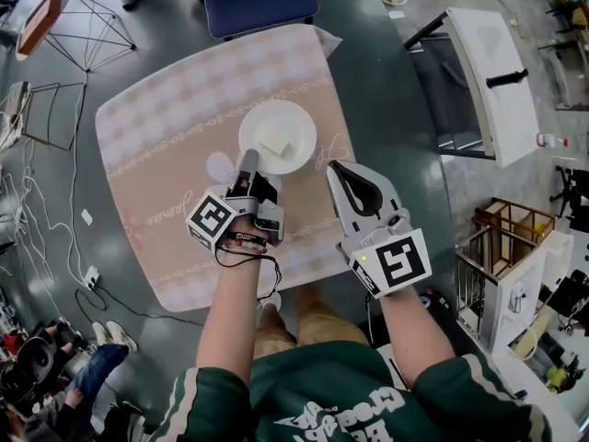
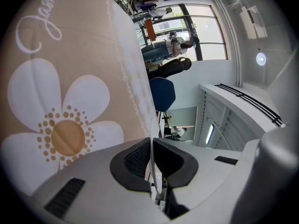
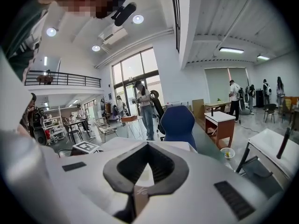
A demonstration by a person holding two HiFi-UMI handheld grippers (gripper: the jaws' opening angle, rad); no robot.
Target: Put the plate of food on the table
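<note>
You are at the set-down step: the plate (image 1: 302, 122) sits over the middle of the surface (image 1: 138, 127), on the patterned cloth (image 1: 166, 210), with the pale block of food (image 1: 276, 144) lying roughly at its centre. Your left claw (image 1: 247, 162) is nearly closed and pinches the plate's near rim. In the left gripper view the thin white edge runs straight up between the two dark pads, which press on it from either side. From above, the plate looks level and either resting on the cloth or just over it; no view shows the underside, so contact cannot be confirmed. Your right claw (image 1: 337, 169) is closed with nothing in it and hangs just beside the plate on its right, apart from the rim, over the cloth's near right part. The job looks almost done. What is left, by my reading, is to make sure the plate bears fully on the surface, then part the left claw's pads and draw it back toward you along the rim line, without dragging the plate or snagging the cloth.
</note>
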